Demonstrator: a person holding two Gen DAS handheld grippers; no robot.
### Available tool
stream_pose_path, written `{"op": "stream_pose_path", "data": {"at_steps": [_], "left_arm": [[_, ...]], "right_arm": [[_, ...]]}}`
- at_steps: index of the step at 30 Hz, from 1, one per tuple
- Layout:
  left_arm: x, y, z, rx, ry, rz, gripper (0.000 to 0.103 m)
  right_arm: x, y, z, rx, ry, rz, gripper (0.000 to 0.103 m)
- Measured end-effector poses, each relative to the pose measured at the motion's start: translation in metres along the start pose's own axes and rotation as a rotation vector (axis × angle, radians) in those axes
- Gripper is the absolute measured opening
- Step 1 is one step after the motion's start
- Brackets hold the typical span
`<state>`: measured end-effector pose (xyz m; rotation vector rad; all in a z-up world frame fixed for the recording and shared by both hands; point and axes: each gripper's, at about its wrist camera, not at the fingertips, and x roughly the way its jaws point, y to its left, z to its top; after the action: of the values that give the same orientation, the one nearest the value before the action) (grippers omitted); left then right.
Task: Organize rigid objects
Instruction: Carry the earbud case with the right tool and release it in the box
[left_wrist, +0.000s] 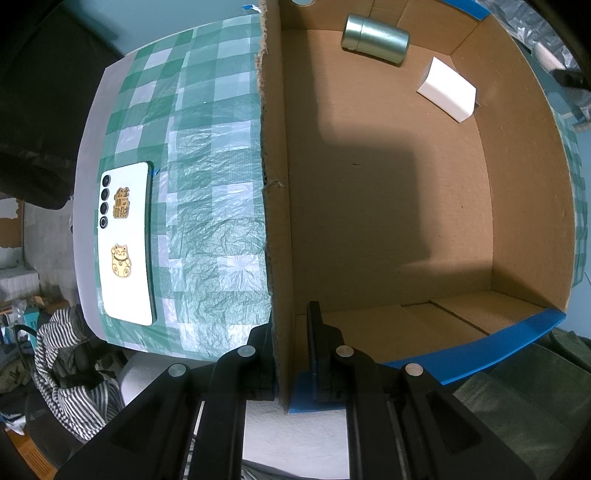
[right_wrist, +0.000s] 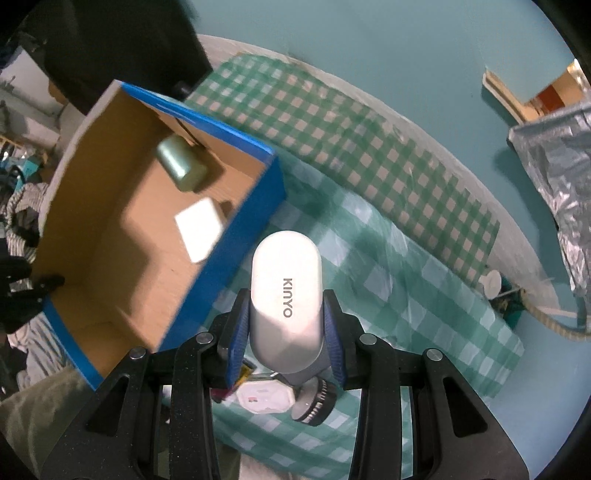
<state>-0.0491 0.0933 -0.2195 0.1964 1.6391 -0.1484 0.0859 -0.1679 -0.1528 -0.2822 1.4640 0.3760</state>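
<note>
The left tool (left_wrist: 290, 354) is clamped on the near wall of the cardboard box (left_wrist: 275, 206); inside the box, at its far end, lie a metal tin (left_wrist: 375, 38) and a white block (left_wrist: 447, 88); a white phone (left_wrist: 125, 243) lies on the counter left of the box; the right tool (right_wrist: 284, 328) grips a white KINYO case (right_wrist: 284, 302), held just right of the box; a lens-like ring (right_wrist: 316, 404) under it is half hidden, and the box contents are blurred in this view.

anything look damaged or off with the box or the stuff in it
The cardboard box's left wall has a ragged, frayed top edge with a small tear midway, unlike its blue-taped edges. The left gripper straddles that wall. Inside, the metal tin lies on its side near the white block.
</note>
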Motion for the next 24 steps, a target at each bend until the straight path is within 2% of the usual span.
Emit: {"op": "stream_pose_path", "data": {"at_steps": [11,24], "left_arm": [[0.0,-0.001,0.0,0.0,0.0,0.0,0.01],[-0.001,-0.002,0.002,-0.001,0.002,-0.006,0.01]], "right_arm": [[-0.009,0.035,0.032,-0.071,-0.027,0.008,0.036],[0.027,0.061,0.064,-0.125,0.025,-0.01,0.036]]}}
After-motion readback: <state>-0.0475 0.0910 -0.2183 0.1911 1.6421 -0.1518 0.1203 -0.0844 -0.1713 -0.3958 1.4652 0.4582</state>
